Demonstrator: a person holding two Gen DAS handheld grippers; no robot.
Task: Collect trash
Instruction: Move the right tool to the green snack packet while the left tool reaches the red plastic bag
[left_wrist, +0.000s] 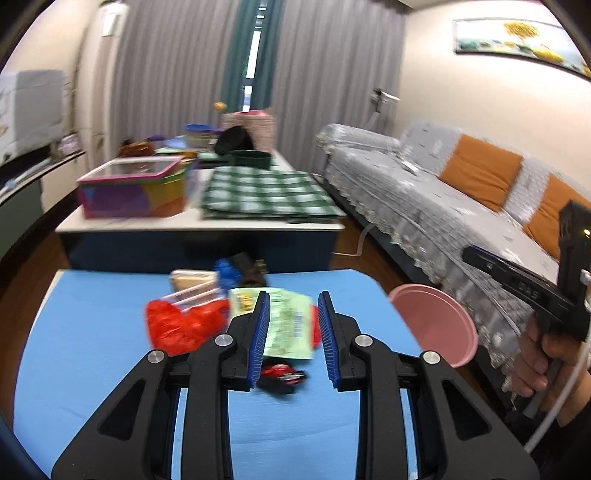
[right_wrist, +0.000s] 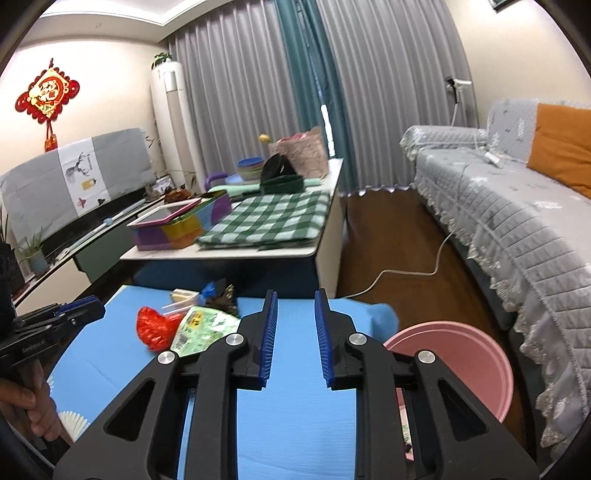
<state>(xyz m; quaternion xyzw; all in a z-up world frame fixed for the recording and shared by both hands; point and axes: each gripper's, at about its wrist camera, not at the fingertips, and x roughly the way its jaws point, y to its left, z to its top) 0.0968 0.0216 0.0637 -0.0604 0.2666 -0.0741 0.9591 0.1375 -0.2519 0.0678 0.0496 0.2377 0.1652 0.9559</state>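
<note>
Trash lies on a blue table (left_wrist: 92, 350): a red crinkled bag (left_wrist: 181, 325), a green printed wrapper (left_wrist: 290, 325), a small red-and-black wrapper (left_wrist: 282, 374), a blue scrap (left_wrist: 227, 273) and a tan packet (left_wrist: 192, 278). My left gripper (left_wrist: 293, 341) is open and empty, above the green and red-and-black wrappers. My right gripper (right_wrist: 295, 338) is open and empty over bare blue table (right_wrist: 295, 424), right of the red bag (right_wrist: 153, 326) and green wrapper (right_wrist: 205, 328). A pink bin (right_wrist: 476, 354) stands at the table's right edge; it also shows in the left wrist view (left_wrist: 436, 321).
A white coffee table (right_wrist: 236, 253) beyond holds a green checked cloth (right_wrist: 273, 218), a colourful box (right_wrist: 177, 225), bowls and a bag. A grey-covered sofa (right_wrist: 517, 221) with orange cushions runs along the right. A white cable (right_wrist: 406, 273) crosses the wood floor.
</note>
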